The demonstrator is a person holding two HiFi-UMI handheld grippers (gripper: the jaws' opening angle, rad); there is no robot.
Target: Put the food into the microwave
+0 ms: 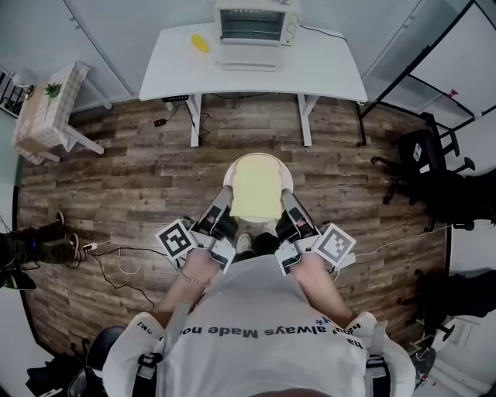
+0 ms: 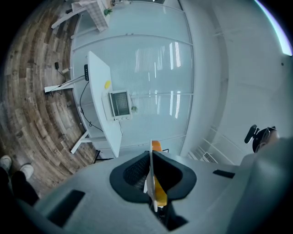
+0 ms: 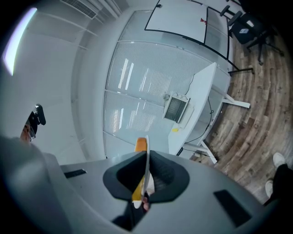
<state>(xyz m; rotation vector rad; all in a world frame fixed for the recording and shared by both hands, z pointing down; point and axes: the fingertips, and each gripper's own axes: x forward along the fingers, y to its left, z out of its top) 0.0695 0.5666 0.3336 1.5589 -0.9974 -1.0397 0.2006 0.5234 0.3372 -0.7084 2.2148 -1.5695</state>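
A white plate [image 1: 232, 172] carries a flat pale-yellow slab of food [image 1: 256, 190] and hangs over the wooden floor in front of me. My left gripper [image 1: 220, 205] is shut on the plate's left rim and my right gripper [image 1: 291, 205] on its right rim. The left gripper view shows the plate rim [image 2: 150, 161] edge-on between the jaws, with the orange-yellow food [image 2: 158, 188] beside it. In the right gripper view the same rim [image 3: 146, 165] and food [image 3: 141, 144] appear. The microwave [image 1: 256, 23] stands far ahead on a white table [image 1: 325, 70], its door [image 1: 249, 61] folded down.
A small yellow object [image 1: 200, 43] lies on the table left of the microwave. A side table with a checked cloth [image 1: 46, 108] stands at the left, black office chairs [image 1: 422, 155] at the right. Cables [image 1: 116, 260] trail across the floor near another person's boots [image 1: 35, 242].
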